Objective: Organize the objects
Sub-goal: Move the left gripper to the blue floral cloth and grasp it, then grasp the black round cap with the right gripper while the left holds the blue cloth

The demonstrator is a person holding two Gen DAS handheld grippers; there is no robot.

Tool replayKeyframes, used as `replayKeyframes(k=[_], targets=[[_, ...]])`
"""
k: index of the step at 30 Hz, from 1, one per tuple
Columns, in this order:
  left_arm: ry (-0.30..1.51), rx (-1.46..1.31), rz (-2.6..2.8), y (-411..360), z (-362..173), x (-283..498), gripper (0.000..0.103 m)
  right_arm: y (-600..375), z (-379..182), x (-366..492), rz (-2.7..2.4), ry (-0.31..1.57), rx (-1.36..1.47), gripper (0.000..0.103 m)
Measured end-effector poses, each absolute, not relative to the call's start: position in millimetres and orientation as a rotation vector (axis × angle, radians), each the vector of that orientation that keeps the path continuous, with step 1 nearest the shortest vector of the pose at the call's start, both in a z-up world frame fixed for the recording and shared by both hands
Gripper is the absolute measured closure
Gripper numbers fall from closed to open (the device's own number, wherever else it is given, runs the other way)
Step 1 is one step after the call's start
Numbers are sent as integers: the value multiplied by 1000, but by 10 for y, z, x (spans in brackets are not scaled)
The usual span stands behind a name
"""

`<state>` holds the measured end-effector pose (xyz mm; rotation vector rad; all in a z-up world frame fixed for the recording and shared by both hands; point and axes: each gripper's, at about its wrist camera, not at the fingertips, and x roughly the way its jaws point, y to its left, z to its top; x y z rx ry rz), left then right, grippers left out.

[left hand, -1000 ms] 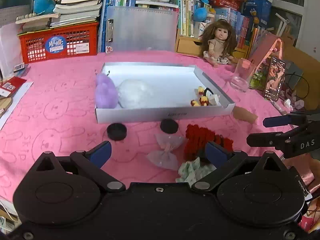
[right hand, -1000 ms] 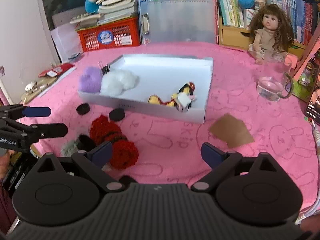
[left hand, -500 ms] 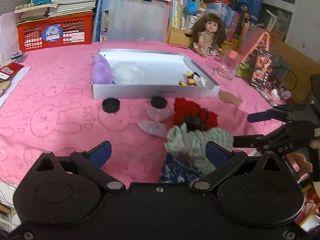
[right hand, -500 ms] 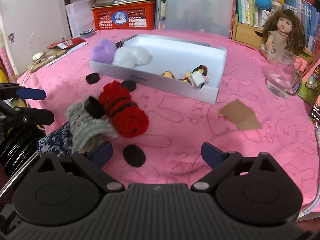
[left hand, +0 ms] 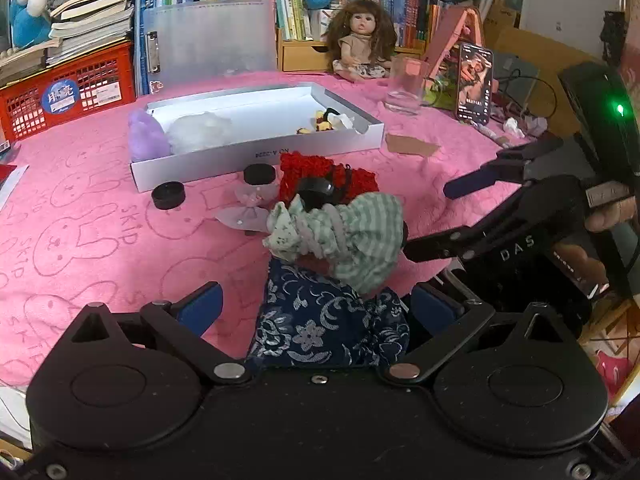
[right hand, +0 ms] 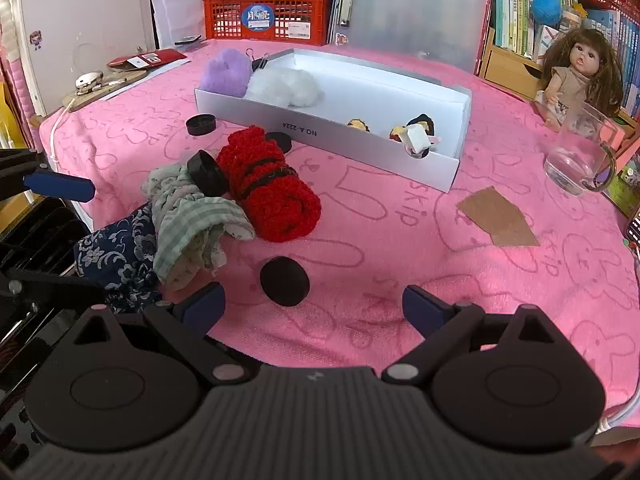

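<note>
A white box (left hand: pixel 256 156) on the pink cloth holds a purple pompom (left hand: pixel 146 140), a white pompom (left hand: pixel 198 132) and small figures (left hand: pixel 326 122). In front of it lie a red knitted roll (left hand: pixel 320 178), a green striped pouch (left hand: pixel 344 236) and a dark blue floral pouch (left hand: pixel 324 324). My left gripper (left hand: pixel 316 306) is open, its jaws either side of the blue pouch. My right gripper (right hand: pixel 314 308) is open and empty above the cloth, just behind a black cap (right hand: pixel 284 282). The pouches (right hand: pixel 188 220) and roll (right hand: pixel 272 196) lie to its left.
Black caps (left hand: pixel 168 195) (left hand: pixel 259 174) and a lilac bow (left hand: pixel 246 210) lie near the box. A brown card (right hand: pixel 498 220), a glass cup (right hand: pixel 580 160), a doll (right hand: pixel 578 68), a phone (left hand: pixel 474 82), a red basket (right hand: pixel 266 18) and books ring the table.
Both grippers have pulled back toward the table's near edge. The green and blue pouches have come into view between the left jaws. Both stay open.
</note>
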<state>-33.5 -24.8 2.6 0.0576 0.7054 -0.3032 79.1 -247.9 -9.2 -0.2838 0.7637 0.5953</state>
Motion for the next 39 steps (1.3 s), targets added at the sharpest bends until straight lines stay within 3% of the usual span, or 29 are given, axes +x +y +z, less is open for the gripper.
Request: replayKeyframes(k=[28,39], targets=[[721,83,-315,-320,-227,-317,4,-2306,-229,762,597,717,-389,12],[714,78,-330,-319,-272,-321,12,-2234,-254,735,596,692,-436,21]])
